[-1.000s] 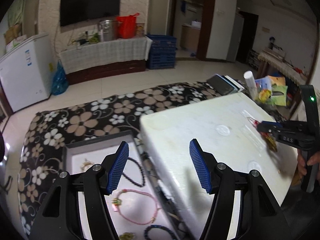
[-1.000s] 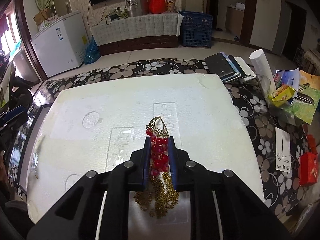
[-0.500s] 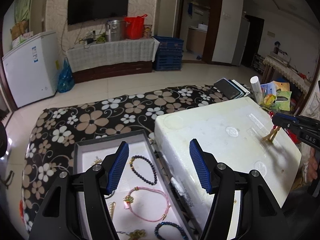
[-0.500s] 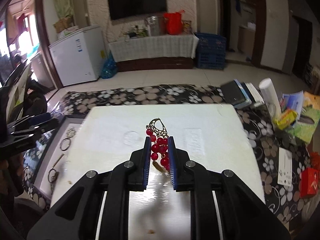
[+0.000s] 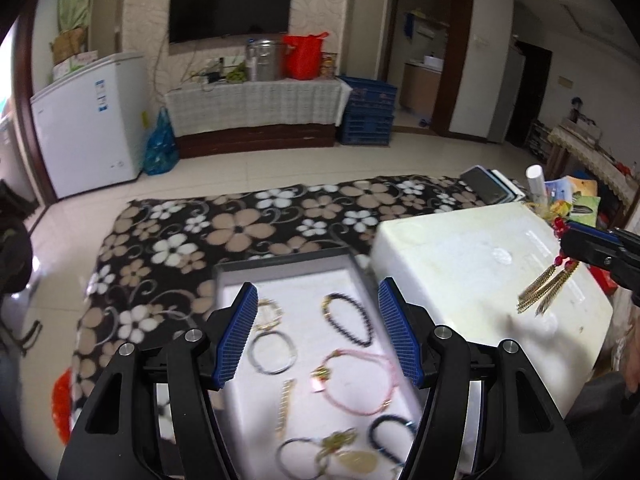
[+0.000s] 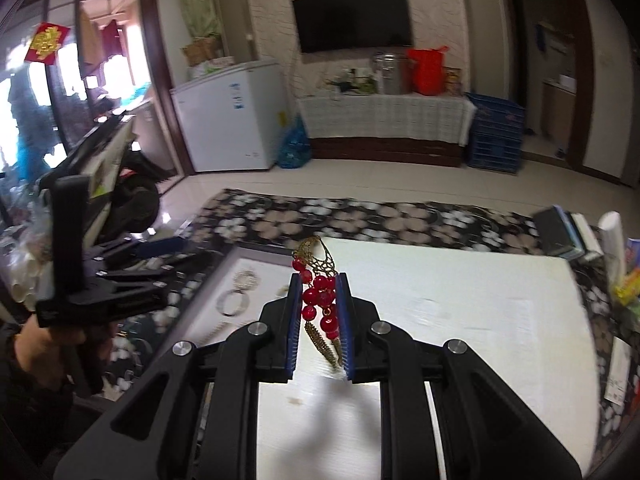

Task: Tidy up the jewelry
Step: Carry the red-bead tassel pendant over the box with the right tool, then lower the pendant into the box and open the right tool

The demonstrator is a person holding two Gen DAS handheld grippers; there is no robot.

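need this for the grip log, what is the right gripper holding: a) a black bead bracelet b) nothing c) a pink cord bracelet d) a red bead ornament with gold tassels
d: the right gripper is shut on the red bead ornament, whose gold tassels hang below it over the white foam box.

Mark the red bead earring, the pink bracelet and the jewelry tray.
red bead earring point(image 6: 318, 300): right wrist view, on the bead cluster.
pink bracelet point(image 5: 390, 376): left wrist view, on the cord's right side.
jewelry tray point(image 5: 284, 266): left wrist view, on the far rim.
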